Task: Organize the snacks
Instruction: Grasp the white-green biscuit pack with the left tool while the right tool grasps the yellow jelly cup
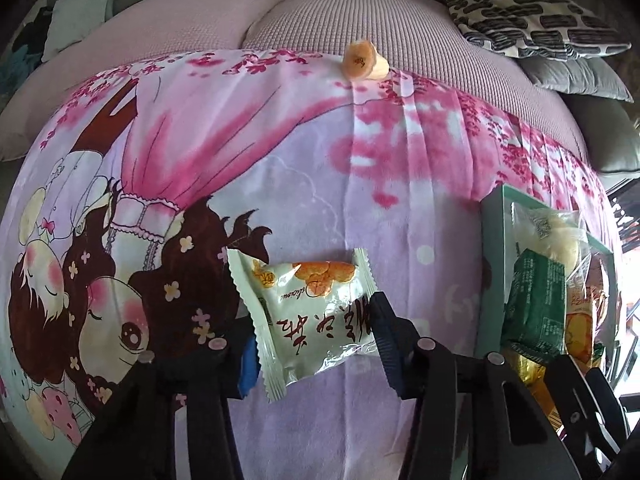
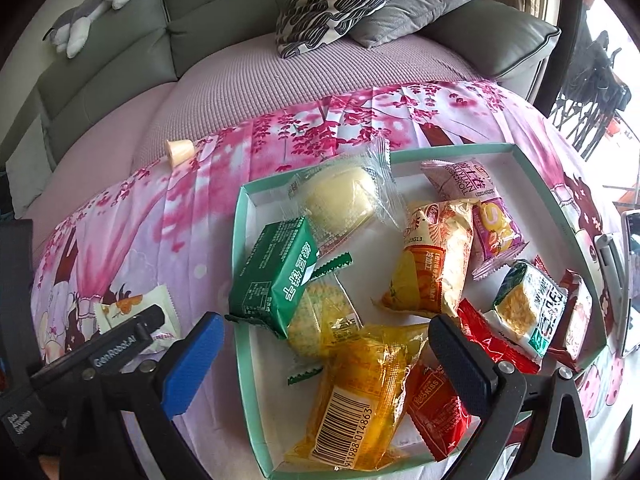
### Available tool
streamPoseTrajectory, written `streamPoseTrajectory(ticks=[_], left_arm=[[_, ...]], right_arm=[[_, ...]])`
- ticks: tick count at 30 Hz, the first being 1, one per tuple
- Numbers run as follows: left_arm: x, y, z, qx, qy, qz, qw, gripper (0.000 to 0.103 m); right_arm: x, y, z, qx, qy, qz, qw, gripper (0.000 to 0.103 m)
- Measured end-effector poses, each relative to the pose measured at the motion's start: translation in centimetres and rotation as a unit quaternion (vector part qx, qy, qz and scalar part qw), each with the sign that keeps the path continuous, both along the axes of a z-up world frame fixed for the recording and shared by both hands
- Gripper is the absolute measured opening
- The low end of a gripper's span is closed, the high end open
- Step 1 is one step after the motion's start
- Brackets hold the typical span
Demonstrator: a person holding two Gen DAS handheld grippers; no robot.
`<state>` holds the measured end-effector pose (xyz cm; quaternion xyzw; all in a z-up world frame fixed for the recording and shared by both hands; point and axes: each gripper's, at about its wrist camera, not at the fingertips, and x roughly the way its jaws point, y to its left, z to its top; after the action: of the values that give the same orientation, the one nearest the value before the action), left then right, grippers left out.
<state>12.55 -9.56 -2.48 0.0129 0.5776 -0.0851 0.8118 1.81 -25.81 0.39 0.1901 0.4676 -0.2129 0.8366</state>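
A white snack packet (image 1: 316, 300) with orange biscuits printed on it lies on the pink cartoon blanket (image 1: 240, 140). My left gripper (image 1: 310, 332) is shut on it, one pad at each side edge. The right wrist view shows this left gripper (image 2: 132, 328) and the packet (image 2: 138, 306) at the far left. My right gripper (image 2: 328, 364) hangs open over the teal-rimmed tray (image 2: 243, 280), above a yellow packet (image 2: 360, 400), gripping nothing. Several wrapped snacks fill the tray, among them a green box (image 2: 276, 276) and a pale bun (image 2: 340, 200). The tray (image 1: 494, 240) stands to the right of my left gripper.
A small yellow jelly cup (image 1: 364, 60) (image 2: 180, 152) lies on its side at the blanket's far edge. Patterned (image 2: 340, 0) and grey (image 2: 420, 4) pillows rest on the sofa behind. A plush toy (image 2: 92, 4) sits on the sofa back. A phone-like device (image 2: 630, 280) lies right of the tray.
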Motion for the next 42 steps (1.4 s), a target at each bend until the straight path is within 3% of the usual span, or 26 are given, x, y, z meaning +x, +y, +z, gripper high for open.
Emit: streamPoseTrajectory(ticks=[16, 24, 35, 42], left_arm=[[1.2, 3.6, 1.6, -0.040, -0.013, 0.047, 0.9980, 0.051], [3.8, 6.4, 2.4, -0.063, -0.017, 0.075, 0.9950, 0.051], [8.3, 7.2, 4.9, -0.047, -0.045, 0.025, 0.9976, 0.051], [11.4, 8.3, 5.3, -0.033, -0.073, 0.031, 0.9963, 0.051]], right_arm=[[0.3, 0.7, 0.3, -0.015, 0.000, 0.012, 1.000, 0.103], [0.7, 0.9, 1.3, -0.025, -0.018, 0.016, 0.999, 0.103], [3.2, 2.7, 2.9, -0.035, -0.050, 0.061, 0.996, 0.103], [6.2, 3.6, 3.0, -0.021, -0.063, 0.103, 0.992, 0.103]])
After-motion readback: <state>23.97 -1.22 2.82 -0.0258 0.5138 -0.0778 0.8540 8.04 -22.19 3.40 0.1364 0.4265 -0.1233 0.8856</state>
